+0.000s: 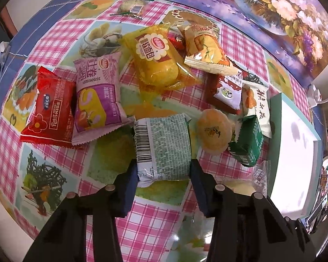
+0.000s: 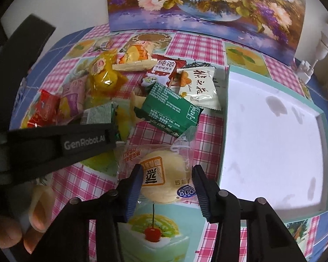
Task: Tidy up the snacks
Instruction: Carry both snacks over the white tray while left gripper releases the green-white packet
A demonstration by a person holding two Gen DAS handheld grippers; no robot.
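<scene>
My left gripper (image 1: 164, 172) is shut on a green-grey barcode snack pack (image 1: 163, 146), also seen in the right wrist view (image 2: 98, 113). My right gripper (image 2: 166, 179) is shut on a round pale pastry in a clear wrapper (image 2: 161, 174). A pile of snacks lies on the checked tablecloth: a red pack (image 1: 50, 111), a pink-purple roll cake pack (image 1: 96, 96), a yellow bread pack (image 1: 157, 59), a dark green pack (image 2: 170, 111), a white pack (image 2: 199, 87) and a round yellow pastry (image 1: 214, 131).
A teal-rimmed box with a white inside (image 2: 273, 131) stands at the right of the table; it also shows in the left wrist view (image 1: 293, 150). A flower painting (image 2: 207, 4) leans at the back. The left gripper's body (image 2: 54, 146) and a hand cross the right wrist view.
</scene>
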